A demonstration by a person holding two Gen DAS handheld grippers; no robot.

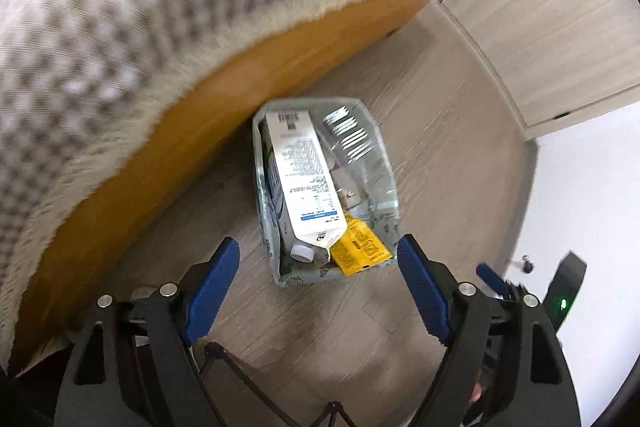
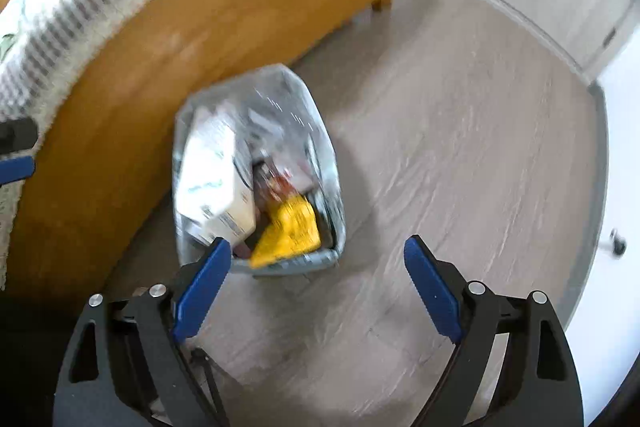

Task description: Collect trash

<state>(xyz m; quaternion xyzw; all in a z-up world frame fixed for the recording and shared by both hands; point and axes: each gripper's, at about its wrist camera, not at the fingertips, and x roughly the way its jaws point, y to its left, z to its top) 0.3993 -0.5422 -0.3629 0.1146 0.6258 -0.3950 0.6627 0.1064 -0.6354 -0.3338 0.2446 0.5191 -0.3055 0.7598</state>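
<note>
Left wrist view: checked blanket [image 1: 120,27] upper left, draped over orange wooden bed frame [image 1: 224,115]. Frame centre: bin [image 1: 280,267] with clear liner on wood floor [image 1: 440,155], just beside bed frame. Inside: white carton [image 1: 304,187], yellow wrapper [image 1: 358,245], clear plastic bottle [image 1: 356,139]. Left gripper [image 1: 318,259] spread wide, nothing between fingers. Right: door [image 1: 560,27]. Right wrist view, blurred: right gripper [image 2: 318,259] spread wide, empty, bin [image 2: 288,263] at centre left.

A grey wood-grain floor [image 1: 440,155] carries a small bin lined with a clear bag [image 1: 384,187], standing just beside an orange-brown wooden bed frame [image 1: 248,95].
</note>
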